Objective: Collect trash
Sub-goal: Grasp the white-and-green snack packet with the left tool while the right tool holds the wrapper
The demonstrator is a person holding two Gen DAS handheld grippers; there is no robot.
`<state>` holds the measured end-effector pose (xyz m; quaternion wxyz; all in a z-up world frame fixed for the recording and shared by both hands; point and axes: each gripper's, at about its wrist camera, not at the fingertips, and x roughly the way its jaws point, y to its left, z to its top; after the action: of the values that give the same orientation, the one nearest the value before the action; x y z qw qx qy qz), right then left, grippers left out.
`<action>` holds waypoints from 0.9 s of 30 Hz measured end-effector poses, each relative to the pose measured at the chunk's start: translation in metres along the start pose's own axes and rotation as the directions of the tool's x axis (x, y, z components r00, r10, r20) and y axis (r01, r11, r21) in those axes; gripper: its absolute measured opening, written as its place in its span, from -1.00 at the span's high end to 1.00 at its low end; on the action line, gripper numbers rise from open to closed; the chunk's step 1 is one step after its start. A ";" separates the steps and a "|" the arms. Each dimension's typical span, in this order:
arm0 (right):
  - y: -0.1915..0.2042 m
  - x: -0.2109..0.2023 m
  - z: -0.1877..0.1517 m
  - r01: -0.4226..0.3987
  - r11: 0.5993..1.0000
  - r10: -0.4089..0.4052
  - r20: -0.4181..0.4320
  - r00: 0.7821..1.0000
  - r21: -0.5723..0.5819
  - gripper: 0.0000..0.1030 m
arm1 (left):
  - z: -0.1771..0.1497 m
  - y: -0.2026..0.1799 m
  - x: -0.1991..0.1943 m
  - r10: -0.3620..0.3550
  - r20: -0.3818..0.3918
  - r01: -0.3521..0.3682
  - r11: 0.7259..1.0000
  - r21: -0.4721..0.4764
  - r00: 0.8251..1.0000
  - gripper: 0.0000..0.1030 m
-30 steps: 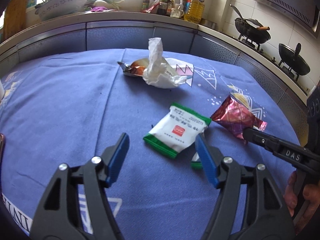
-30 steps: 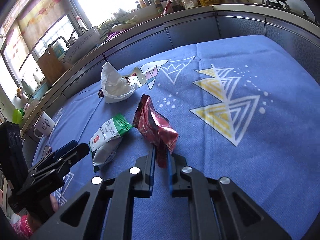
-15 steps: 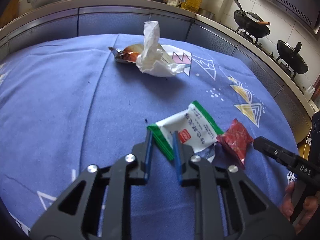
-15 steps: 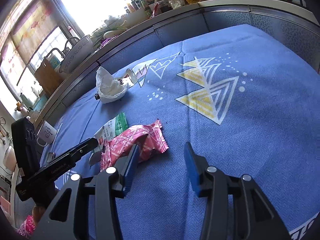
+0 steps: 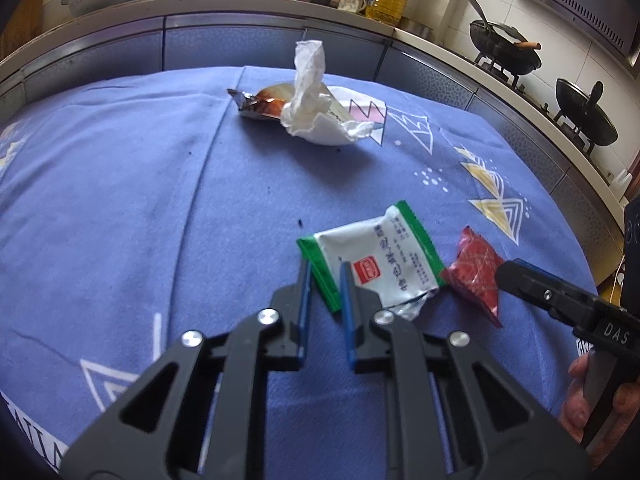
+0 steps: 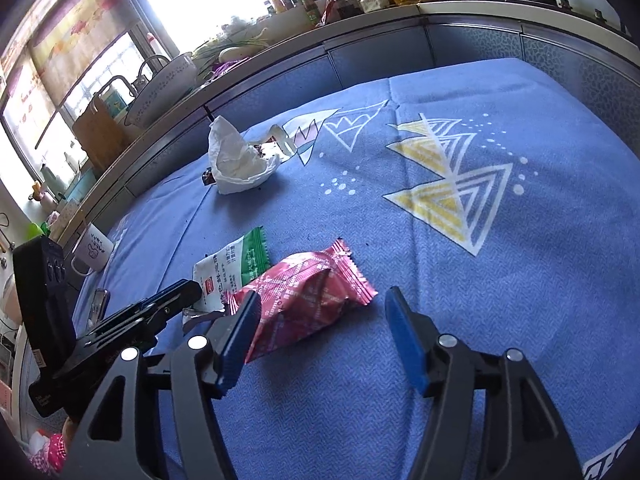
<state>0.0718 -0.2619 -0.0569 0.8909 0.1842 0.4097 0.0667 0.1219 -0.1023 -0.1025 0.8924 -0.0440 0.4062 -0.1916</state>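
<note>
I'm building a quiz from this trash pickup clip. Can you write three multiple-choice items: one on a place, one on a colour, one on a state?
1. The crumpled tissue lies:
A. on a foil wrapper
B. in a wok
C. on the floor

2. The white packet's edges are:
A. yellow
B. green
C. black

3. The right claw is:
A. clamped on the tissue
B. open beside the red wrapper
C. out of view

A: a foil wrapper pokes out beneath.
B: green bands at both ends.
B: its fingers are spread, the red wrapper lying loose against one.

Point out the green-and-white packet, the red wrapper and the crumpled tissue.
green-and-white packet (image 5: 384,264): left wrist view, white printed face.
red wrapper (image 6: 308,300): right wrist view, middle of its body.
crumpled tissue (image 5: 310,112): left wrist view, bunched centre.
</note>
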 end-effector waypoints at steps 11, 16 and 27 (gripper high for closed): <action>0.010 0.011 0.002 0.121 0.988 -0.120 0.023 0.993 -0.100 -0.27 | 0.001 -0.001 -0.001 -0.003 0.001 0.003 1.000 0.003 1.000 0.58; -0.014 -0.003 0.002 0.141 0.989 -0.140 0.040 0.989 -0.031 -0.27 | 0.007 0.007 -0.017 -0.017 0.033 0.017 1.000 0.012 0.999 -0.18; -0.025 -0.017 0.001 0.083 0.996 -0.085 0.046 0.995 0.040 -0.27 | 0.020 -0.026 -0.008 -0.079 -0.022 0.082 0.971 0.226 0.997 -0.49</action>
<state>0.0606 -0.2902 -0.0535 0.8989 0.1854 0.3967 0.0167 0.1238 -0.1249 -0.0775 0.8804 0.0429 0.3855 -0.2728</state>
